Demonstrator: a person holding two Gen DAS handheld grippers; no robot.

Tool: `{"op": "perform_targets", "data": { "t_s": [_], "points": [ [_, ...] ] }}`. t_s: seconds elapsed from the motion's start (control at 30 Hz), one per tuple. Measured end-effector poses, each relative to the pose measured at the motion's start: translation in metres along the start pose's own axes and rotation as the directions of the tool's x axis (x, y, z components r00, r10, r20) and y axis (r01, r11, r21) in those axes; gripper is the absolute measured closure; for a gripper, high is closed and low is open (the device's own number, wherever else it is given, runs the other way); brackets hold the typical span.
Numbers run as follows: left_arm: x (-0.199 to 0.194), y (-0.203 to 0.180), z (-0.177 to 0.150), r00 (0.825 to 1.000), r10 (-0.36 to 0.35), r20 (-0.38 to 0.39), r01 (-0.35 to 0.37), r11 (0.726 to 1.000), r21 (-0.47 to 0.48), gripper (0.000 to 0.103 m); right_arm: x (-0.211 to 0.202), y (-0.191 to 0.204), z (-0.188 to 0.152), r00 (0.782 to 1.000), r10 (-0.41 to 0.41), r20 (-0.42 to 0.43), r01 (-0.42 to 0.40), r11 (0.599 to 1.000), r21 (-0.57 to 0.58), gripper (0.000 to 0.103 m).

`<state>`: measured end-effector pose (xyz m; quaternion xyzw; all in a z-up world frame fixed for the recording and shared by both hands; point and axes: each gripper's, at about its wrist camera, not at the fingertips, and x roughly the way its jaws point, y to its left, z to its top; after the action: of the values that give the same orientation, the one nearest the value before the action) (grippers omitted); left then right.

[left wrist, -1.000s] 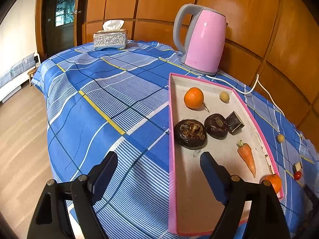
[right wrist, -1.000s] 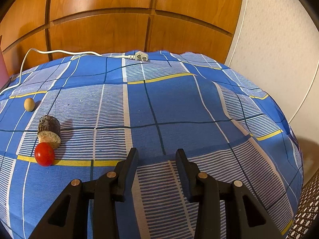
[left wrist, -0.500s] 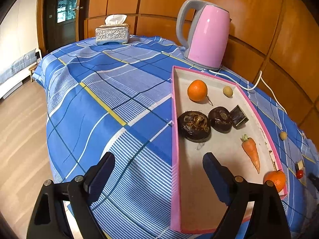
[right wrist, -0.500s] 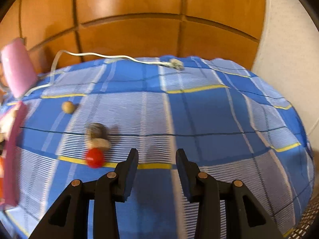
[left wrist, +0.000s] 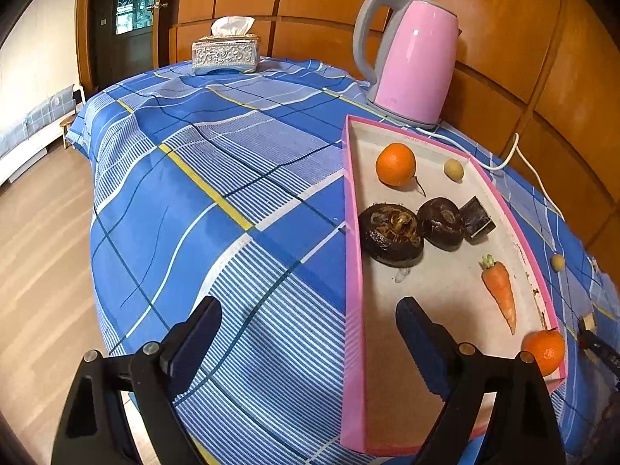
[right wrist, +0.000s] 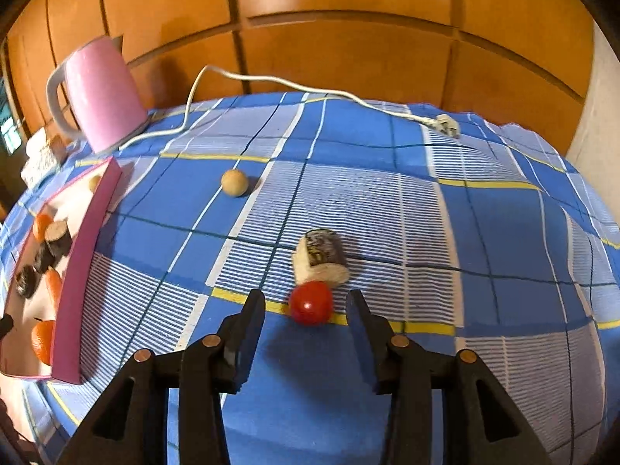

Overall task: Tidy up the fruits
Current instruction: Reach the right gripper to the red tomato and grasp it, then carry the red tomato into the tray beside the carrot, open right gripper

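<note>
A pink-rimmed tray [left wrist: 352,232] lies on the blue checked cloth. It holds two oranges [left wrist: 395,164], two dark round fruits [left wrist: 391,232], a dark cut piece [left wrist: 477,218], a carrot [left wrist: 500,290] and a small tan ball [left wrist: 453,169]. My left gripper [left wrist: 306,329] is open and empty, astride the tray's near left rim. In the right wrist view a red cherry tomato [right wrist: 310,303] lies on the cloth between the tips of my open right gripper [right wrist: 306,306]. A cut root piece [right wrist: 321,257] touches it behind. A tan ball [right wrist: 234,182] lies farther back. The tray [right wrist: 83,267] is at the left.
A pink electric kettle [left wrist: 410,62] stands behind the tray, and its white cord and plug [right wrist: 445,126] run across the cloth toward the wooden wall. A silver tissue box [left wrist: 226,54] sits at the far edge. The table's edge drops to a wooden floor at left.
My right gripper has swung left and forward, so the tomato now sits between its fingertips, and its jaws have opened wider. My left gripper has shifted only slightly.
</note>
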<state>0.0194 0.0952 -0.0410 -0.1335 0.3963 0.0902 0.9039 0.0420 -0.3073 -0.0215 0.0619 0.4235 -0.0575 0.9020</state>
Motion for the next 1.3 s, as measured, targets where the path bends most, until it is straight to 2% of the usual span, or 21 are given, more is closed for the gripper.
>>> {"op": "perform_targets", "data": {
  "t_s": [0.03, 0.1, 0.27, 0.5, 0.73, 0.97, 1.07, 1.3],
  "points": [
    [0.001, 0.0, 0.0, 1.0, 0.002, -0.002, -0.002, 1.0, 0.0, 0.011, 0.002, 0.0, 0.0, 1.0, 0.0, -0.006, 0.0, 1.0, -0.006, 0.071],
    [0.001, 0.001, 0.0, 1.0, 0.006, -0.003, -0.006, 1.0, 0.0, 0.011, 0.008, 0.001, -0.002, 1.0, -0.007, -0.027, 0.007, 1.0, -0.011, 0.077],
    [0.004, 0.002, -0.001, 1.0, 0.012, -0.009, -0.012, 1.0, 0.001, 0.011, 0.007, 0.001, -0.006, 1.0, -0.004, -0.026, 0.004, 1.0, -0.009, 0.077],
    [0.004, 0.001, -0.001, 1.0, 0.012, -0.008, -0.012, 1.0, -0.001, 0.011, -0.007, 0.01, -0.013, 0.997, 0.067, -0.029, -0.068, 0.997, -0.028, 0.077],
    [0.001, 0.002, -0.001, 1.0, 0.011, -0.001, -0.011, 1.0, -0.007, 0.011, -0.008, 0.021, -0.021, 0.995, 0.092, -0.046, -0.095, 0.994, -0.048, 0.077],
    [0.002, 0.004, -0.001, 1.0, 0.02, -0.008, -0.02, 1.0, -0.015, 0.009, -0.016, 0.04, -0.015, 0.988, 0.152, -0.039, -0.155, 0.984, -0.088, 0.077],
    [0.002, 0.003, -0.001, 1.0, 0.022, -0.007, -0.022, 1.0, -0.014, 0.009, -0.021, 0.059, -0.011, 0.977, 0.211, -0.04, -0.214, 0.967, -0.137, 0.077],
    [0.004, 0.005, -0.001, 1.0, 0.025, -0.014, -0.025, 0.999, -0.02, 0.009, -0.032, 0.121, 0.0, 0.927, 0.367, -0.078, -0.374, 0.888, -0.269, 0.077]
  ]
}}
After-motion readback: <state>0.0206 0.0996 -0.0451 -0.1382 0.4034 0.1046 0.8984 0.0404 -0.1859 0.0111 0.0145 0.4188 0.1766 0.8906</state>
